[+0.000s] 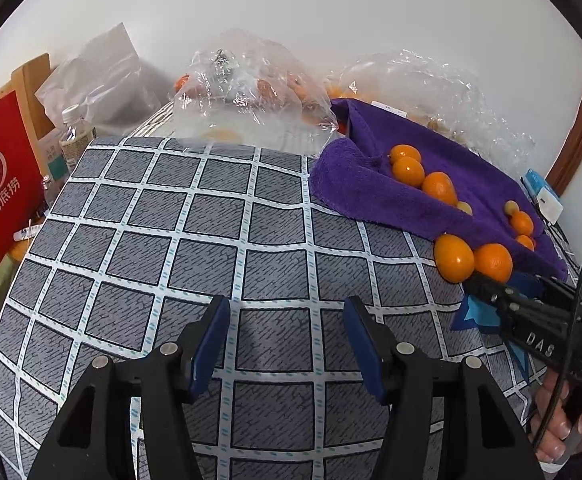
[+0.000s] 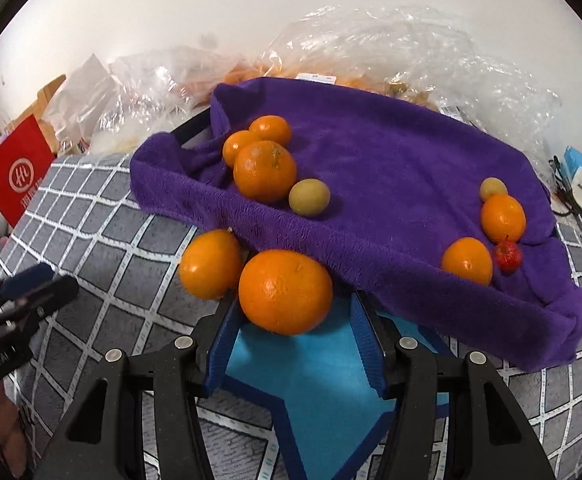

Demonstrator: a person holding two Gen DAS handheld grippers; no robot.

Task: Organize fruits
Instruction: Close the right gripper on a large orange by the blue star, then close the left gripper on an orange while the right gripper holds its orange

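A: Right, the right gripper (image 2: 295,344) has its fingers apart around the big orange (image 2: 285,291), pads not pressing; it sits on the checked surface (image 1: 139,216) against the purple towel (image 2: 391,168).

B: And the left gripper (image 1: 287,344)?

A: Apart, empty; a skewed closing could roll it into its neighbour orange (image 2: 210,263).

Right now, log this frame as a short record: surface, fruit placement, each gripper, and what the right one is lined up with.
surface: grid-patterned cloth
purple towel: draped over a tray; oranges, two greenish fruits and a small red fruit on it
loose fruit: two oranges beside the towel's near edge
left gripper: open, empty, over bare cloth
right gripper: open, jaws flanking the nearer orange, pads not pressing it
under right gripper: blue star-shaped mat
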